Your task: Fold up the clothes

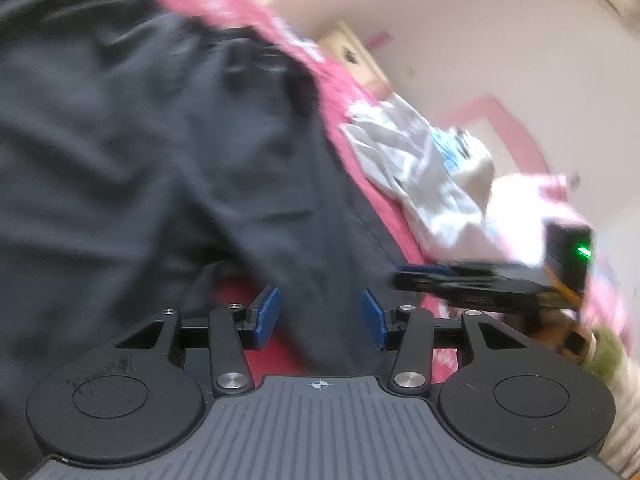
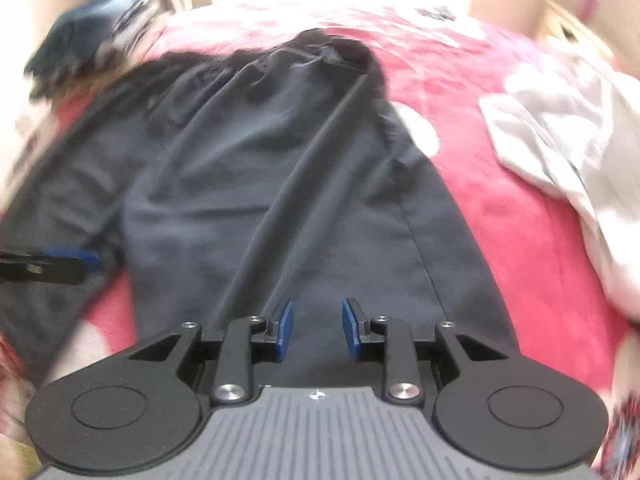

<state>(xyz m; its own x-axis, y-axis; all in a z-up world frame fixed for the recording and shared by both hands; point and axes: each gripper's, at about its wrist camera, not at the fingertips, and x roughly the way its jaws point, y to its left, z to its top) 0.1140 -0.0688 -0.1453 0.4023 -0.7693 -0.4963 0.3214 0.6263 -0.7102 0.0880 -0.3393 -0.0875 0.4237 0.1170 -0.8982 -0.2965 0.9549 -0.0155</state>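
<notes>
A: Item one, dark trousers (image 2: 280, 168). Where do we log them?

B: Spread flat on the pink bed cover (image 2: 500, 208), waistband at the far end, legs running toward us. We judge they are laid out lengthwise so a fold can start from the hems. Fabric: charcoal, smooth woven, matte, with one long ridge of slack down the middle and a stitched side seam on the right leg.

A: Item two, right gripper (image 2: 316, 330).

B: Jaws parted, blue pads facing each other with a clear gap, nothing between them. It hovers low over the near end of one leg, apparently lined up to take that hem.

A: Item three, left gripper (image 1: 322, 318).

B: Jaws spread wider. A strip of the dark cloth runs down through the gap, but the pads do not press it; we read that as straddling, not pinching. In the right wrist view its blue-tipped finger shows at the left edge, beside the other leg, so the two tools sit one per leg.

A: Surroundings?

B: Bed cover: plush, pink-red with pale blotches, soft enough to let cloth drag. White garment (image 2: 568, 140): crumpled, thin, lying on the cover to the right of the trousers and apart from them; likely waiting its turn. Dark blue bundle (image 2: 80, 40) at the far left corner, too blurred to identify.

A: Progress?

B: By our judgement, no fold made yet; both views are motion-blurred.
</notes>
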